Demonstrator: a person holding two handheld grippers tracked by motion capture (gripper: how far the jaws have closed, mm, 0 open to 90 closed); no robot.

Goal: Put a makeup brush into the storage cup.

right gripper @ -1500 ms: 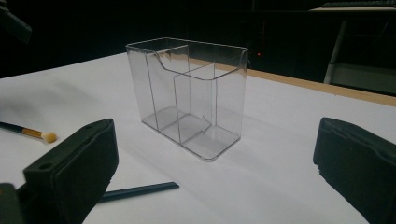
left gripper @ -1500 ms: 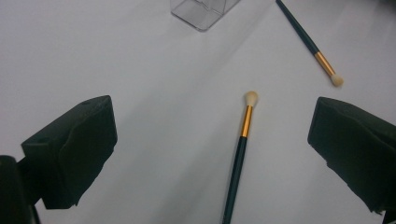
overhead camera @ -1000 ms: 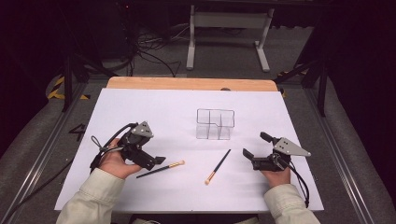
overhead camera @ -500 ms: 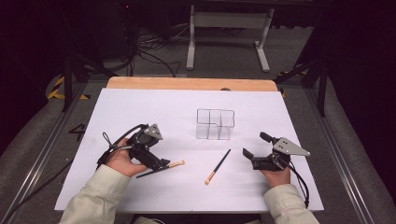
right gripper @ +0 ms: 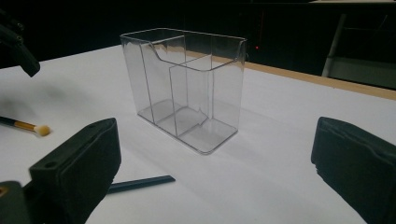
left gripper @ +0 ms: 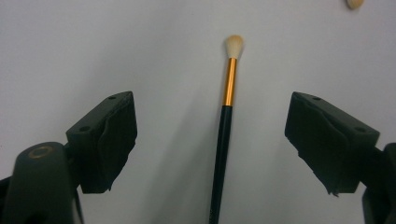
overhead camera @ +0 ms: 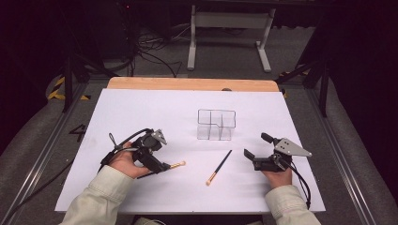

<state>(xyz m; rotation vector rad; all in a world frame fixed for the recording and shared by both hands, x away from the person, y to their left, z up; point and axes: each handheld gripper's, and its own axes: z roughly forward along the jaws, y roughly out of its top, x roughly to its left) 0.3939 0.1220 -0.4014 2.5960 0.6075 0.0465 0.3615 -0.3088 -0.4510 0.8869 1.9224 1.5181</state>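
Observation:
A slim brush [left gripper: 225, 126] with a dark handle, gold ferrule and cream bristles lies flat on the white sheet, running straight up between the jaws of my left gripper [left gripper: 211, 112]. Those jaws have just been closing. They stand open, with a gap on each side of the handle. In the high view the left gripper [overhead camera: 161, 164] leans down over this brush [overhead camera: 177, 164] at the front left. A second brush [overhead camera: 219, 167] lies slanted in the middle. My right gripper [overhead camera: 256, 146] rests open at the front right, facing the clear organizer [right gripper: 187, 93].
The clear divided organizer [overhead camera: 216, 124] stands upright mid-table, behind the second brush. The white sheet [overhead camera: 141, 112] covers a wooden board [overhead camera: 187, 84] whose far edge shows. Dark floor, cables and a metal stand lie beyond the table.
My left gripper has shifted right and lower, onto the first brush's handle, and its jaws look narrower. The right gripper, both brushes and the organizer have stayed put.

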